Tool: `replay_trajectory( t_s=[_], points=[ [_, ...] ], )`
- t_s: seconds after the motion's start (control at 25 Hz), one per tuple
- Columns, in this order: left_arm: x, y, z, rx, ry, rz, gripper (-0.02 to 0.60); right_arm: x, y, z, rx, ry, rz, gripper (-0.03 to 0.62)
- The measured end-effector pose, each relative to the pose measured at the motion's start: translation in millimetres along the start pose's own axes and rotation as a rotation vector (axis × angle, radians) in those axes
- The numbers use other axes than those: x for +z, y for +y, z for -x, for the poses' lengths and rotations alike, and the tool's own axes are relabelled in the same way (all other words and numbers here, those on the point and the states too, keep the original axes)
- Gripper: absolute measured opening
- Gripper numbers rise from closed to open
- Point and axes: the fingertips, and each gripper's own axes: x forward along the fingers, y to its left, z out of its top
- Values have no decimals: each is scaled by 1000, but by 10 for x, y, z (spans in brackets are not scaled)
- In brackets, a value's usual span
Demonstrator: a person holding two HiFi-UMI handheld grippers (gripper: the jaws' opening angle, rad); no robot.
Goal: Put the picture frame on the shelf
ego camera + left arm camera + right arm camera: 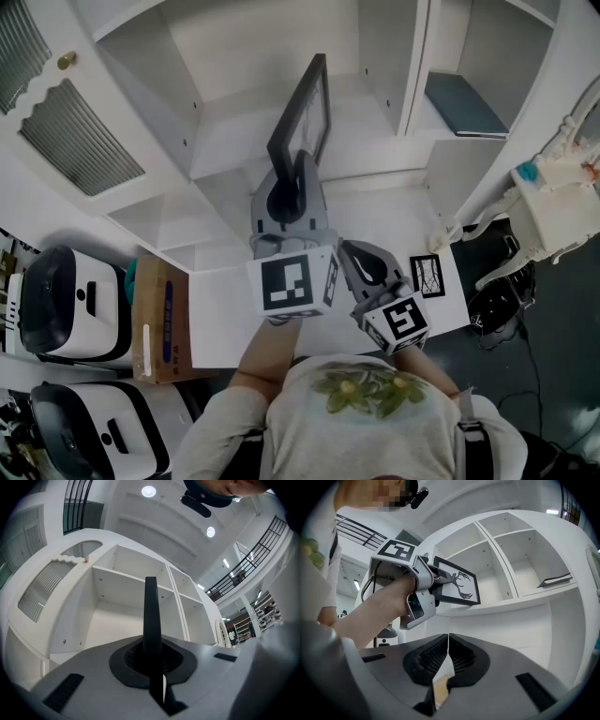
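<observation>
A black picture frame (302,111) with a white deer print (458,586) stands on edge over the middle shelf board (234,141) of a white cabinet. My left gripper (292,178) is shut on the frame's near edge; in the left gripper view the frame (151,616) rises as a thin dark bar from between the pads. The right gripper (361,262) hangs lower and to the right, shut, with nothing between its jaws (448,656). Whether the frame rests on the board cannot be told.
The white cabinet has several open compartments; a dark book (464,105) lies in the right one. A second framed print (428,277) lies on the low white surface. A cardboard box (161,321) and white machines (66,305) stand at the left, a white ornate chair (553,202) at the right.
</observation>
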Motion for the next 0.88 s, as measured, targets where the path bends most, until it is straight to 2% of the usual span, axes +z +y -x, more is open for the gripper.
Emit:
replay_trajectory(
  t_s=[0.88],
  points=[
    [-98,37,-298,-2,9,17,35,-26,-153,-119,-15,16,-9,32]
  ],
)
